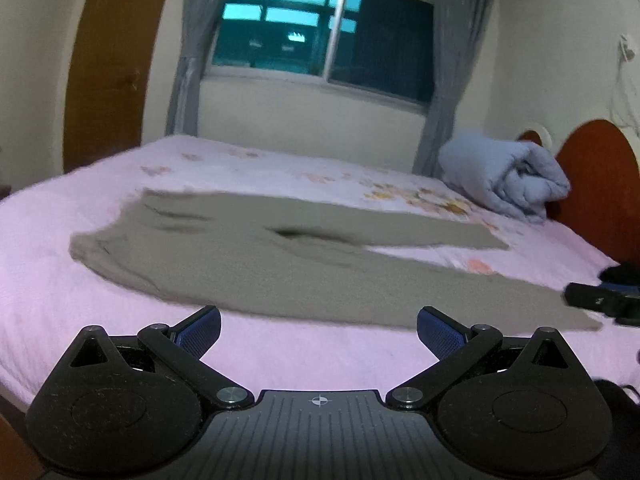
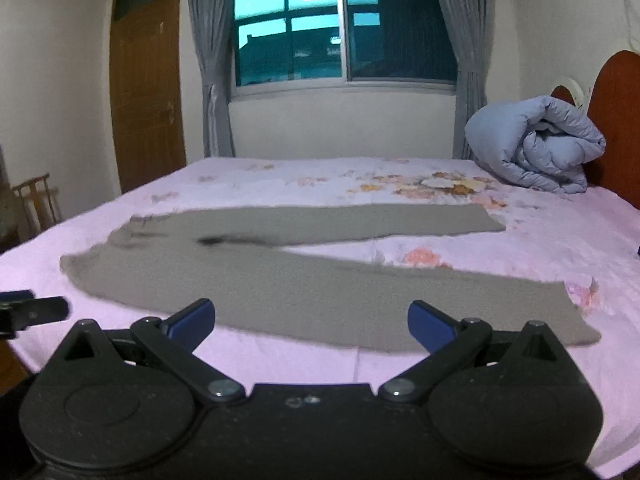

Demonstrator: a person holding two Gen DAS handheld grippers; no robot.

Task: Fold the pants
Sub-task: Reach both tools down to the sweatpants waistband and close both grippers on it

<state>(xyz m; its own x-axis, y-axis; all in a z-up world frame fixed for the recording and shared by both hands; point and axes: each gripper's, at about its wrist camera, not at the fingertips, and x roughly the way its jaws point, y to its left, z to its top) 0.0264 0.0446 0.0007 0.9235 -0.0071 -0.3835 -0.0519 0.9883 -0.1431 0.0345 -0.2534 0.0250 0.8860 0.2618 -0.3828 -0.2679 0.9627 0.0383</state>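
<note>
Where the pink sheet runs out ahead of both grippers, spread flat and unfolded: grey-green pants, waist off to the left, two legs reaching right and parting into a narrow V. Beyond the right gripper, near leg crossing straight ahead of the fingertips, hem ending ahead and to the right, just past the right finger. Far leg further ahead, its hem well short of the blanket. No touch between pads and cloth; a strip of bare sheet between the fingertips and the near leg's edge. Jaws wide apart, nothing between them.

Beyond the left gripper, same pants, somewhat blurred, waist ahead and to the left, near leg slanting away to the right. Jaws likewise spread wide and holding nothing, blue pads above bare sheet, just short of the cloth's near edge. At the far right of the left view, a dark part of the other gripper, close by the near leg's hem; whether touching it, cannot tell. At the far left of the right view, a dark part of the left gripper, near the waist end.

Further out, ahead and right of both: rolled blue blanket against a red-brown headboard. Straight ahead past the bed: window with grey curtains. Ahead and left: brown door.
</note>
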